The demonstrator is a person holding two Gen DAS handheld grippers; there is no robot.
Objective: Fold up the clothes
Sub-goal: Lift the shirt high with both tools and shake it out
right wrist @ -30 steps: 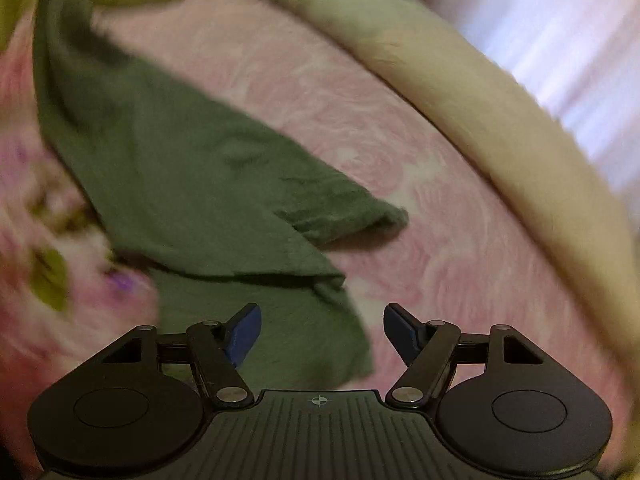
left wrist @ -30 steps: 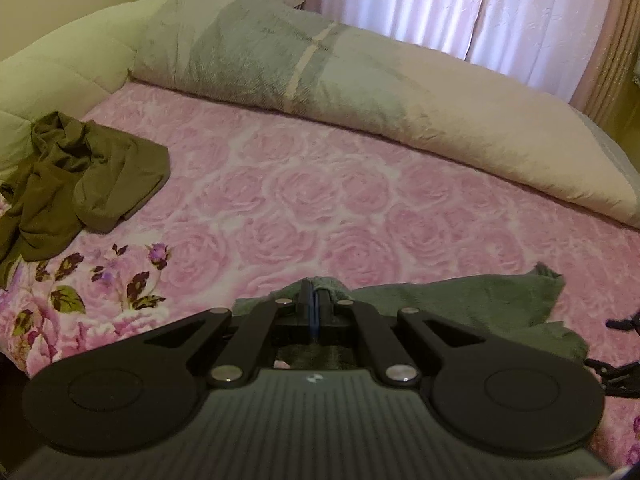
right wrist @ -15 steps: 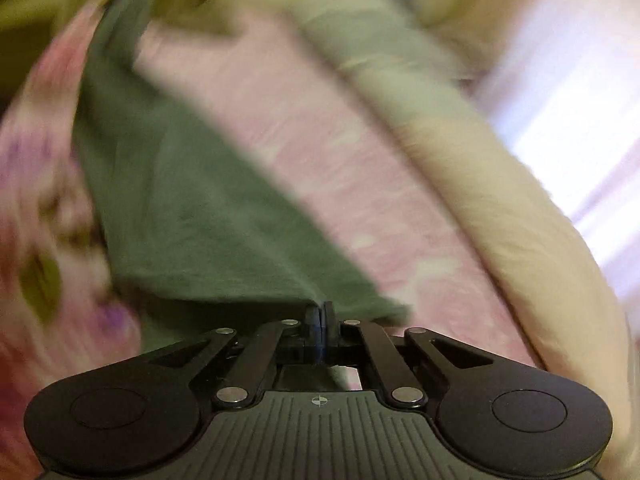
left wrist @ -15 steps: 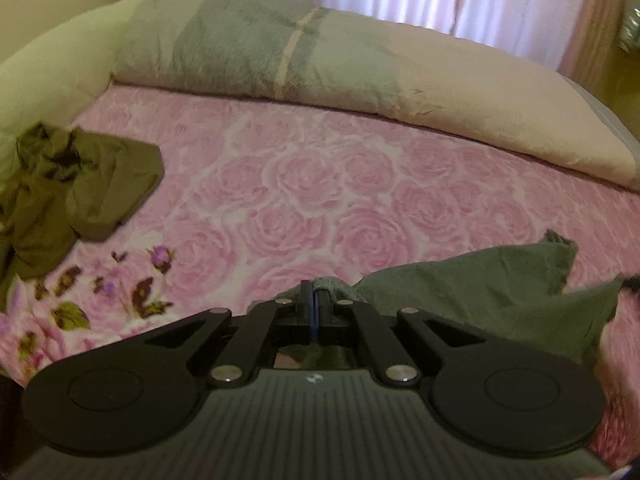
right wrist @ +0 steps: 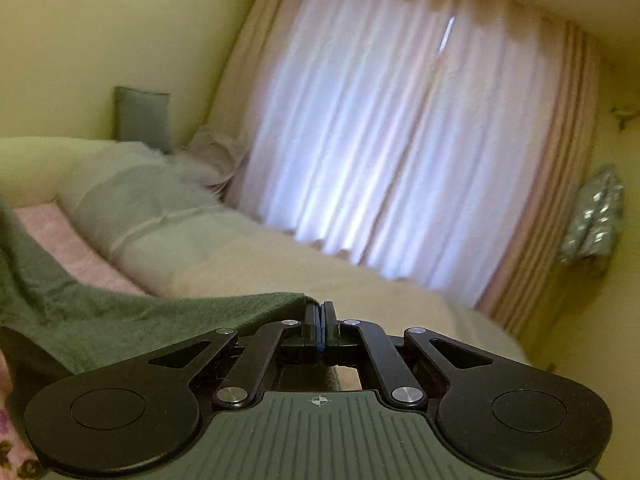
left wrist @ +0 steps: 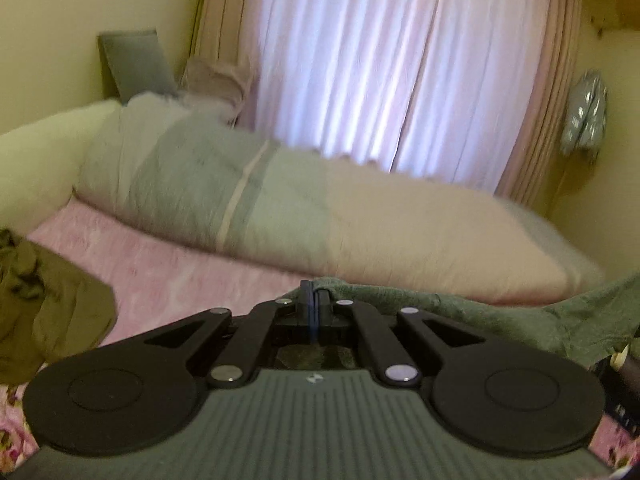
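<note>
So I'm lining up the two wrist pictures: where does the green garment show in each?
Left wrist: the green garment runs from the shut fingers to the right edge.
Right wrist: it hangs from the shut fingers to the left edge.
Shared landmark: the white curtain behind the bed.

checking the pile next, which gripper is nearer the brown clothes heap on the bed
Left. The brown heap lies just left of the left gripper; the right gripper holds the green garment further right.

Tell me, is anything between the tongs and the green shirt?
Nothing is. Both tongs are already shut on the green shirt: the left tongs pinch one edge, and the right tongs pinch another. The shirt stretches between them.
</note>
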